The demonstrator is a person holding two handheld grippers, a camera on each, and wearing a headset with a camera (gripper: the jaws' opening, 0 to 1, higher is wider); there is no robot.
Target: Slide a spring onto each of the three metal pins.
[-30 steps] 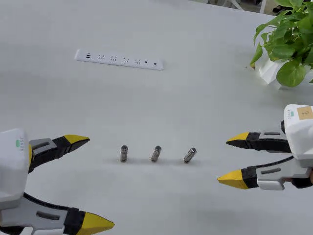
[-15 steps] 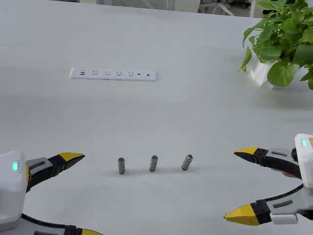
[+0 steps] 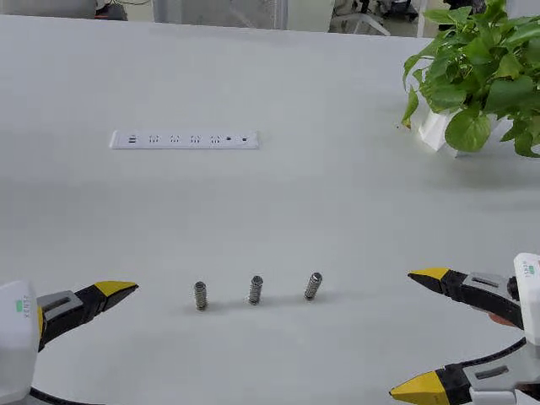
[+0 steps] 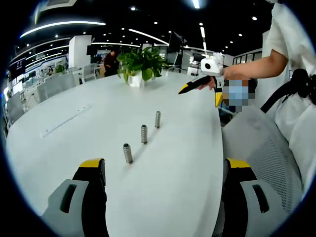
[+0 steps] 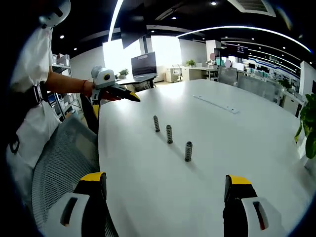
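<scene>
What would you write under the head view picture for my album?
Three springs stand upright in a row on the table between the open left gripper and open right gripper.

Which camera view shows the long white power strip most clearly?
The head view: the long white power strip lies on the pale grey table, its sockets visible. In the left gripper view the strip is a thin distant bar, likewise in the right gripper view.
</scene>
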